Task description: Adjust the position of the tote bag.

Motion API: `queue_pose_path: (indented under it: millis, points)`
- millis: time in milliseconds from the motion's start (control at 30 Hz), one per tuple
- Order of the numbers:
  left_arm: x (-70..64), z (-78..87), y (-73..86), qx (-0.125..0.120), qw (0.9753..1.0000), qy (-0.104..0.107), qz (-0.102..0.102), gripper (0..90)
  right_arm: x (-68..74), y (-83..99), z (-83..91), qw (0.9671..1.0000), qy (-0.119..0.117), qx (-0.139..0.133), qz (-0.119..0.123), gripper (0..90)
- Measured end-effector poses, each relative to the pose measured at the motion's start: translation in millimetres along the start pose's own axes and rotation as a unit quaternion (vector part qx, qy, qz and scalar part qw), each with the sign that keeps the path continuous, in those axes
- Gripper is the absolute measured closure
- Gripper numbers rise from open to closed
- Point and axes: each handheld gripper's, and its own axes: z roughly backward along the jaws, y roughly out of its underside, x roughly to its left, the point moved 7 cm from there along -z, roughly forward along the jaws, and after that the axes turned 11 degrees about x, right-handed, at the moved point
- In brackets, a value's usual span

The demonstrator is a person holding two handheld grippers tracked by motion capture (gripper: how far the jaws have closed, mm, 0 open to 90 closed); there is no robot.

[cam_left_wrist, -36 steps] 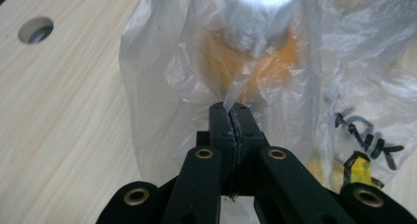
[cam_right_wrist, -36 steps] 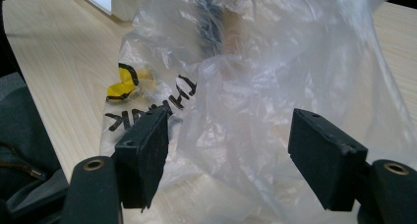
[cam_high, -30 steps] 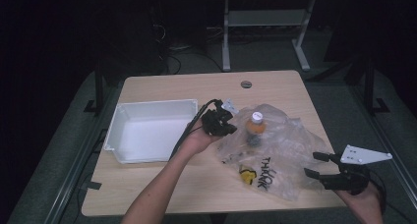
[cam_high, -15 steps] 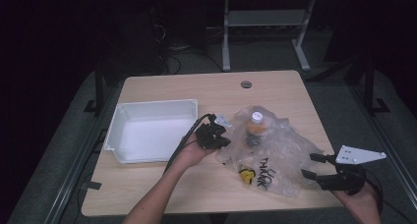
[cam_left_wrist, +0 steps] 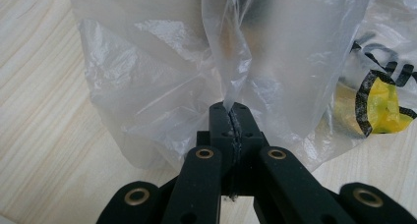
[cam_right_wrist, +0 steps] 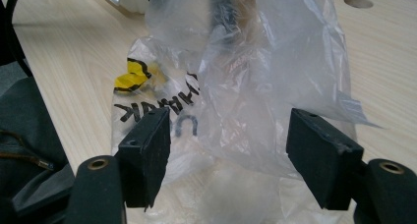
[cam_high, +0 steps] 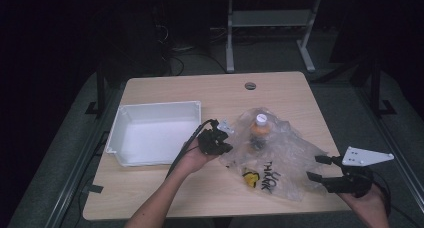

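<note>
A clear plastic bag point(cam_high: 280, 160) with black lettering and a yellow mark lies crumpled on the wooden table point(cam_high: 200, 88). An orange bottle with a white cap point(cam_high: 259, 127) stands inside it. My left gripper point(cam_high: 222, 142) is shut on the bag's left edge; a fold of the plastic bag point(cam_left_wrist: 275, 62) rises from between the closed jaws of the left gripper point(cam_left_wrist: 232, 117). My right gripper point(cam_high: 316, 169) stands open at the bag's right side. In the right gripper view the right gripper point(cam_right_wrist: 228, 150) has the plastic bag point(cam_right_wrist: 265, 86) between and beyond its spread jaws.
A white rectangular bin point(cam_high: 122, 125) sits empty on the table's left half, close to my left hand. A round cable hole point(cam_high: 250, 85) lies near the far edge. A metal frame point(cam_high: 265, 23) stands on the dark floor behind the table.
My left gripper has pulled the bag's edge leftward and toward the near side, stretching the plastic. The right gripper has stayed almost still at the bag's right.
</note>
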Motion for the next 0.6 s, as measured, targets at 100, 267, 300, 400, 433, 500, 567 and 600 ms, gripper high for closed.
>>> queue_pose_path:
  millis: [100,267,300,400,433,500,567,600]
  points:
    - [1.1,0.3,0.9,0.006,1.0,-0.001,-0.005,89.6,1.1,-5.4,6.2,1.0,0.001,-0.003,0.004,32.5]
    - [0.7,1.3,0.6,0.005,1.0,-0.001,-0.005,89.5,0.4,-13.7,15.7,0.9999,0.003,-0.009,0.011,32.4]
    - [1.0,1.6,0.5,0.004,1.0,-0.002,-0.006,89.5,-0.3,-15.5,17.4,0.9998,0.005,-0.009,0.014,32.4]
    - [1.7,2.5,0.7,0.004,0.9999,-0.004,-0.008,89.5,-1.2,-20.2,22.2,0.9998,0.005,-0.009,0.017,32.4]
    - [1.8,2.5,0.8,0.005,0.9999,-0.004,-0.008,89.5,-1.6,-21.2,23.6,0.9998,0.005,-0.008,0.017,32.4]
    - [1.9,2.5,0.8,0.005,0.9999,-0.005,-0.009,89.5,-2.7,-22.5,26.5,0.9997,0.006,-0.009,0.02,32.3]
    - [1.2,2.5,0.6,0.005,1.0,-0.003,-0.008,89.5,-2.1,-22.8,30.0,0.9998,0.004,-0.009,0.018,32.4]
    - [1.1,2.4,0.4,0.005,0.9999,-0.004,-0.009,89.5,-2.3,-22.3,31.7,0.9998,0.005,-0.009,0.019,32.4]
